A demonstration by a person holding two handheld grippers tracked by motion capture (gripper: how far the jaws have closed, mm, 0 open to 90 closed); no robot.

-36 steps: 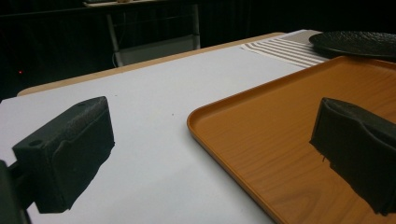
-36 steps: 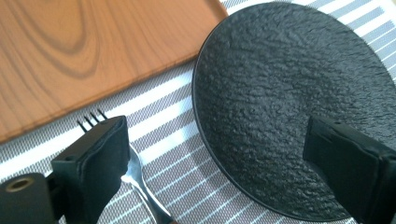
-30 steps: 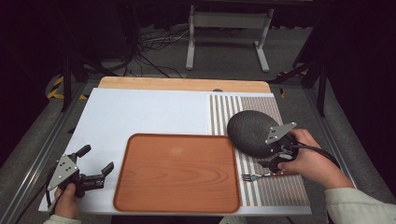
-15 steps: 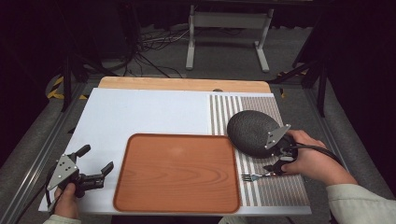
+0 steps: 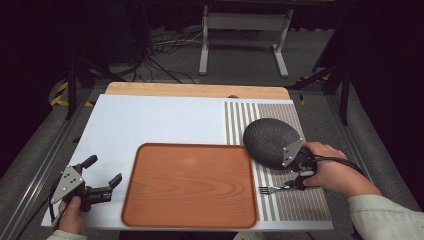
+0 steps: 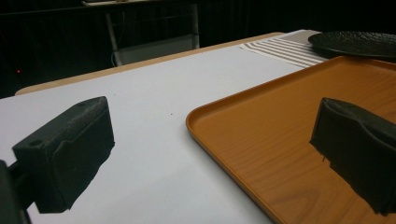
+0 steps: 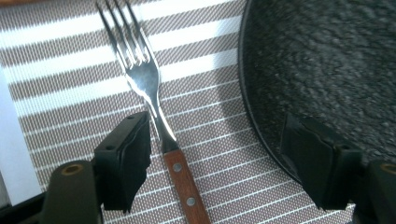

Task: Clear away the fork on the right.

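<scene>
**Right gripper straddling the fork beside the dark plate**

From the high view, the right gripper (image 5: 298, 176) is working at the right edge of the worktop (image 5: 165, 120), over the brown-and-white striped placemat (image 5: 295, 205). A steel fork with a riveted wooden handle (image 5: 272, 189) is lying on that mat near the front right corner, tines pointing toward the rectangular orange wood-grain tray (image 5: 189, 185), handle running under the gripper. Just behind it a round, speckled dark grey plate (image 5: 269, 141) is sitting, its near rim partly under the gripper's grey plate. The left gripper (image 5: 102, 187) is waiting near the front left corner, just beside the tray's left rim, jaws apart and holding nothing.

In the left gripper view, the left gripper's jaws are standing wide, one over bare white worktop and the other over the tray; the plate is showing far off beyond the tray.

In the right gripper view, the right gripper's jaws are standing wide open, gripping nothing. The fork's long axis is running straight away from the gripper, handle nearest, tines far. It is not lying centred: its neck is sitting just beside the left jaw, possibly touching, while the right jaw is overlapping the plate's rim. My judgement: the right hand is far the nearer, and any closing on the fork would need the jaws clear of that rim.
</scene>
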